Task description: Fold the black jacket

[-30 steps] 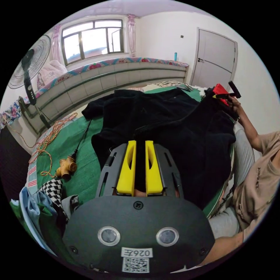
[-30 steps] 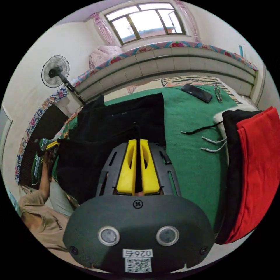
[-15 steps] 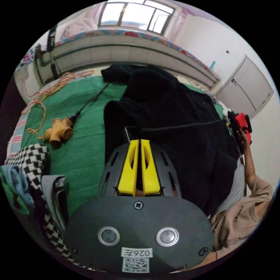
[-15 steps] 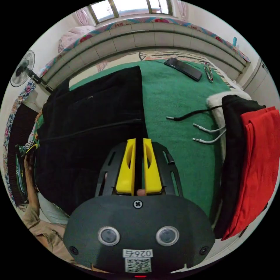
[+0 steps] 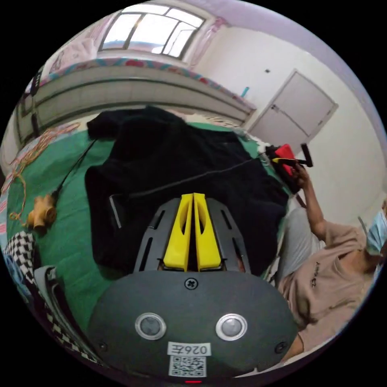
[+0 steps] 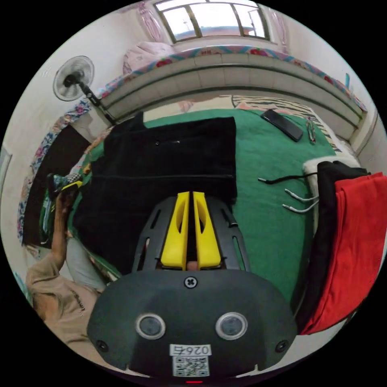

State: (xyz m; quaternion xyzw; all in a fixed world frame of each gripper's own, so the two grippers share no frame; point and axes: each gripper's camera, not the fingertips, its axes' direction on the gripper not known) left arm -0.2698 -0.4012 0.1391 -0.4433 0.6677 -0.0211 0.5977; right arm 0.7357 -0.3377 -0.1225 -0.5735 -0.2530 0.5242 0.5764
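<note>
The black jacket (image 5: 177,161) lies spread on the green bed cover (image 5: 68,238), its zip running across it, with one edge hanging over the bed's side towards the person. In the right gripper view the black jacket (image 6: 169,161) looks flat and squared. My left gripper (image 5: 192,196) hovers over the zip line, its yellow jaws together, with no cloth seen between them. My right gripper (image 6: 192,193) stands shut above the jacket's near part. A hand holds the right gripper (image 5: 291,161) past the jacket's far corner. Off the jacket's opposite edge a hand holds the left gripper (image 6: 69,186).
A red and black clothes stack (image 6: 354,242) with loose drawstrings (image 6: 298,201) lies on one side of the bed, a phone (image 6: 282,125) and glasses (image 6: 310,131) beyond. A tan plug (image 5: 40,209), orange cord and checkered cloth (image 5: 20,250) lie on the other side. The person (image 5: 326,278) sits at the bed's edge.
Both sets of jaws had black cloth in a narrow gap earlier; now they are closed together. The jacket has gone from bunched and lifted to lying flat. Both cameras moved.
</note>
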